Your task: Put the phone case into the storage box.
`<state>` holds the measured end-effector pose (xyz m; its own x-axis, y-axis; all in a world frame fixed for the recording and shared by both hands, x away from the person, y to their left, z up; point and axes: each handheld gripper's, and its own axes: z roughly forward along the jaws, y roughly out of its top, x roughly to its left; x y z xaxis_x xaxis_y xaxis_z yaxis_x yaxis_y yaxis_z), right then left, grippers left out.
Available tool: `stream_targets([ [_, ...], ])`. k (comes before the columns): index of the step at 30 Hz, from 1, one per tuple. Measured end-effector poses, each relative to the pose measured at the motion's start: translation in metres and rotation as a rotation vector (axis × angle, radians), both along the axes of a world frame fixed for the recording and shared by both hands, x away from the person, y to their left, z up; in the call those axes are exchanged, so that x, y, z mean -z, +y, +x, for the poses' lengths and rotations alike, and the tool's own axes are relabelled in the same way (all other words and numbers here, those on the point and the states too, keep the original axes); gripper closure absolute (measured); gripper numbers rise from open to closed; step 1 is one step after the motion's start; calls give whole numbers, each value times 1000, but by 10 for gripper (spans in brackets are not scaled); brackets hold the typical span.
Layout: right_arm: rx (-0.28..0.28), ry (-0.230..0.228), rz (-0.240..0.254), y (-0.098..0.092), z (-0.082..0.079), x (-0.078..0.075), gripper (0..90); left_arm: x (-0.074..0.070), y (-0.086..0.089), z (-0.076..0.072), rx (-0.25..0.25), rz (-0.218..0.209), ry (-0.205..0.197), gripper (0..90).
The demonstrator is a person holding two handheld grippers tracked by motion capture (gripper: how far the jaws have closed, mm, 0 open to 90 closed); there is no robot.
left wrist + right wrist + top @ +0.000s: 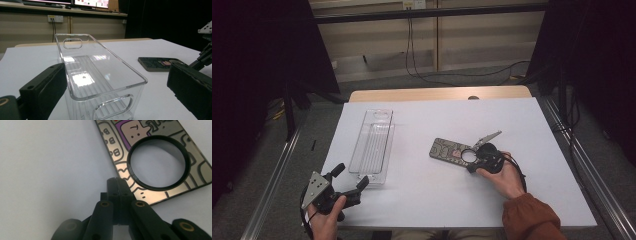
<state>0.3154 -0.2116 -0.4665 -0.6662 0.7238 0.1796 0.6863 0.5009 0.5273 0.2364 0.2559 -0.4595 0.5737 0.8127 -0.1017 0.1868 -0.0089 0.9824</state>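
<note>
Looking down from the high view, I see the table [422, 200] first, a white sheet covering nearly all of it, with a strip of pale wood showing at its far edge. On the left half lies the clear plastic bin [373, 146], long and narrow, its length running away from me, a handle cut-out at each end and a ribbed floor. In the left gripper view the bin's near end sits between my left hand-held gripper's two black jaws, which stand wide on either side of it and apart from its walls.

That left hand-held gripper [350, 179] hovers at the table's near-left corner, just short of the bin, with the grey three-cornered plate on top of it.

Right of centre lies the phone case [450, 149], flat on the sheet and turned slantwise, its shiny face printed with cartoon figures and lettering. It is well apart from the bin. A black ring [158, 164] is fixed on its face, and the white sheet shows through the hole.

My right hand-held gripper [474, 162] rests at the case's near-right end. In the right gripper view its jaws are pressed together, nothing between them, and their tips sit at the edge of the case just beside the ring; I cannot tell whether they touch the case or hang just over it.
</note>
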Motion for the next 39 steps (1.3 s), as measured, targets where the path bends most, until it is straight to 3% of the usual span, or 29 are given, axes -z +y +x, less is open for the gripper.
stream_targets([
  [22,67,-39,-31,-16,6,0,900,0,-1,0,-5,-4,5,28],
  [33,96,-51,-13,-18,9,2,900,0,-1,0,-8,2,3,28],
  [34,105,-60,-42,-19,9,1,900,0,-1,-1,-13,0,3,28],
  [39,104,-59,-37,-19,9,1,900,0,-1,0,-11,-1,5,28],
])
